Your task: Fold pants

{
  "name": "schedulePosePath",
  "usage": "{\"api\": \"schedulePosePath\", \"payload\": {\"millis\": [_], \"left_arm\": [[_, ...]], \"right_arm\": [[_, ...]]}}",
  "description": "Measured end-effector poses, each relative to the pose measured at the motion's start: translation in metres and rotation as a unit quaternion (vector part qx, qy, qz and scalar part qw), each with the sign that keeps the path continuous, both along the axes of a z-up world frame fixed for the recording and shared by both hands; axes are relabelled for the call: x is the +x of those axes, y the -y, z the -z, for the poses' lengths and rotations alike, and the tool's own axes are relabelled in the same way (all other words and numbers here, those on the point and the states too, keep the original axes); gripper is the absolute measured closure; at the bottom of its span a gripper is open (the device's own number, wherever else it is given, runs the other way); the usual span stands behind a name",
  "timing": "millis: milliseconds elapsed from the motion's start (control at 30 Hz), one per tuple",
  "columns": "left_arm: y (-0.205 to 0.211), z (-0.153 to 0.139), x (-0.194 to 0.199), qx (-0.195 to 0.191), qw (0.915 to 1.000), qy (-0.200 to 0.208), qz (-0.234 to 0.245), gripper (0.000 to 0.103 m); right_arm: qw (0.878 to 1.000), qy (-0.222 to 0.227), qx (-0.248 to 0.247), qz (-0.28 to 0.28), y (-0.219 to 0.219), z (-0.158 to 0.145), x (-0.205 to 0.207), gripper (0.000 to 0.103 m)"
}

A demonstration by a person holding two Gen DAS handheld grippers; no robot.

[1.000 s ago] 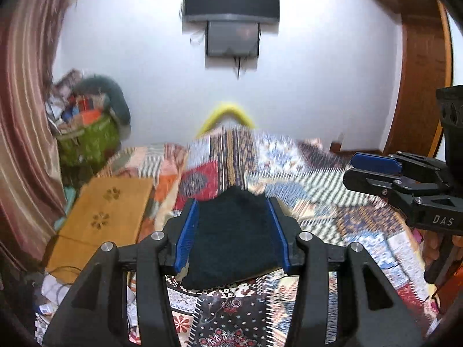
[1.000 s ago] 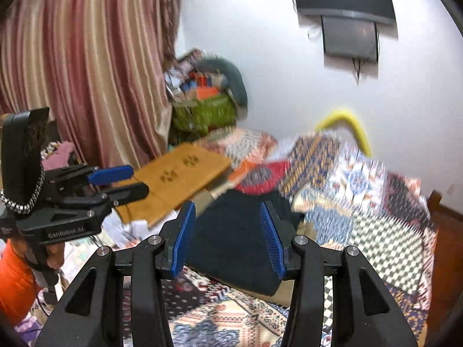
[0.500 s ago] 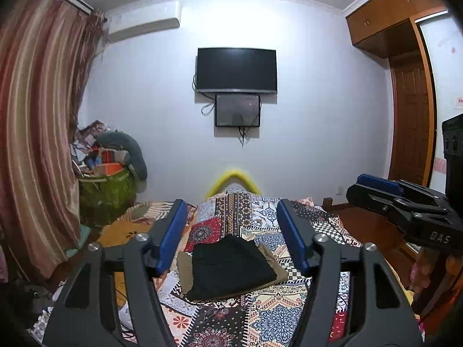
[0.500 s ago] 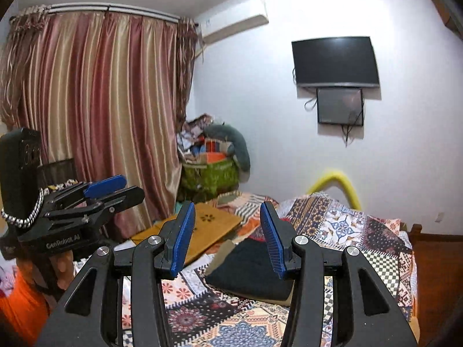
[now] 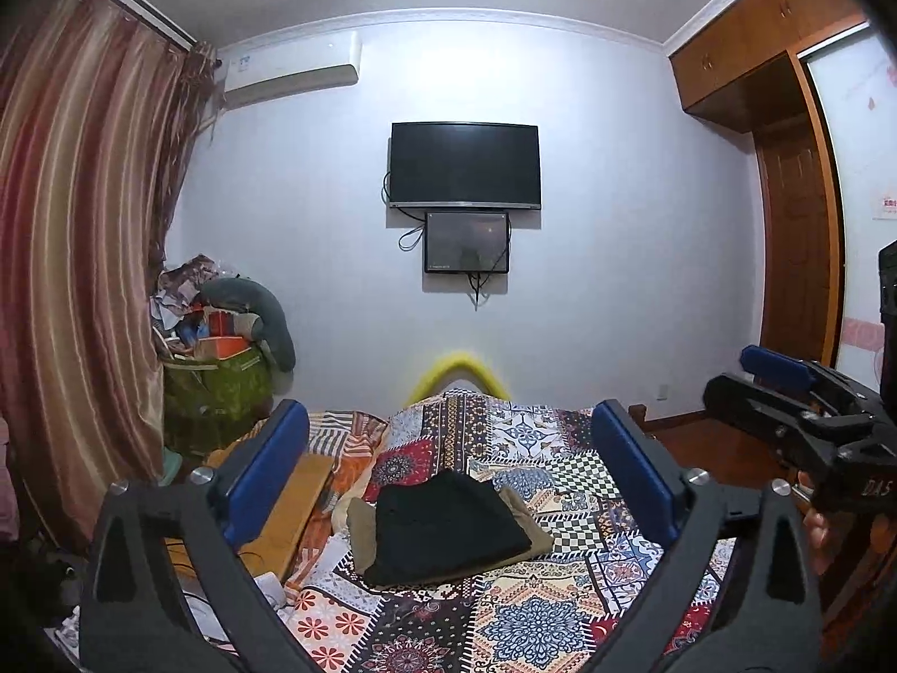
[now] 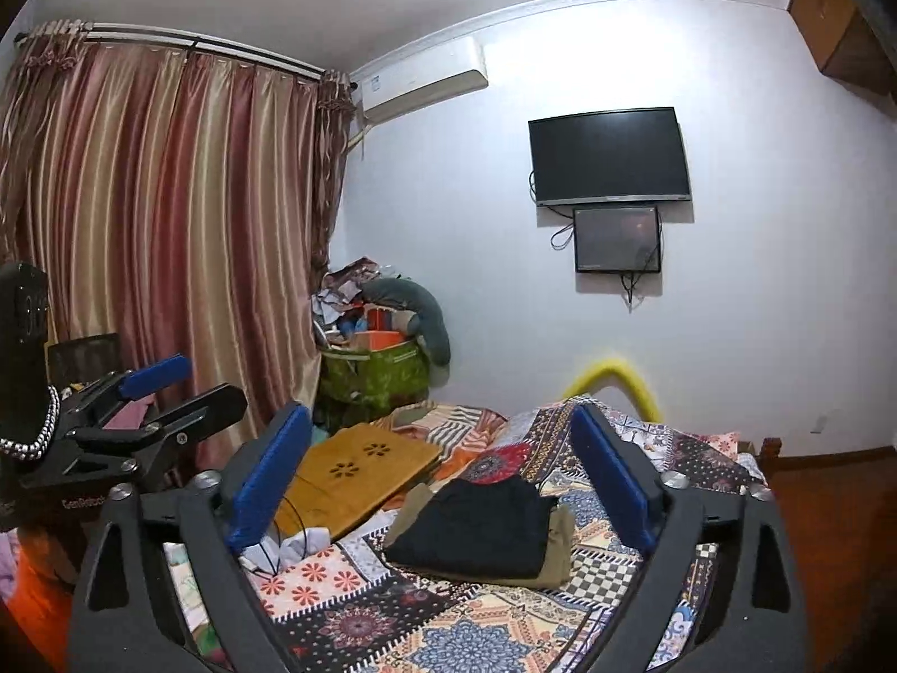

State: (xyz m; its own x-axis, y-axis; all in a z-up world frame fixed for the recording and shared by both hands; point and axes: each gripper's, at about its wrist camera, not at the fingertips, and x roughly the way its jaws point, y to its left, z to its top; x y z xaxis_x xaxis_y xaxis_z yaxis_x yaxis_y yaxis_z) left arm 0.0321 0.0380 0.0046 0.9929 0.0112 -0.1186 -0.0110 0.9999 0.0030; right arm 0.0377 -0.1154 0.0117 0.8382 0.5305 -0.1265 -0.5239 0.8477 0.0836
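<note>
**Both grippers raised, pants folded on the bed**

Now your left gripper and right gripper both hang above the bed with fingers spread wide, gripping nothing. Your black pants lie folded atop a tan garment on the patchwork bedspread, beside the wooden lap desk.

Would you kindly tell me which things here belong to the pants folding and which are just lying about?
Belongs to the job:
- folded black pants
- folded khaki pants beneath them
- open left tool
- open right tool

Just lying about:
- carved wooden lap desk
- green bag of clutter
- black wall television
</note>
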Motion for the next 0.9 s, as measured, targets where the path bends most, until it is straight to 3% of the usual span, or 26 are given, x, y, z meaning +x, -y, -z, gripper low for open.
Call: {"api": "schedulePosePath", "payload": {"millis": [900], "left_arm": [[0.0050,0.0046,0.0001,-0.005,0.9999,-0.004,0.009,0.001]], "right_arm": [[1.000,-0.007,0.005,0.014,0.0031,0.0042,-0.0083,0.000]]}}
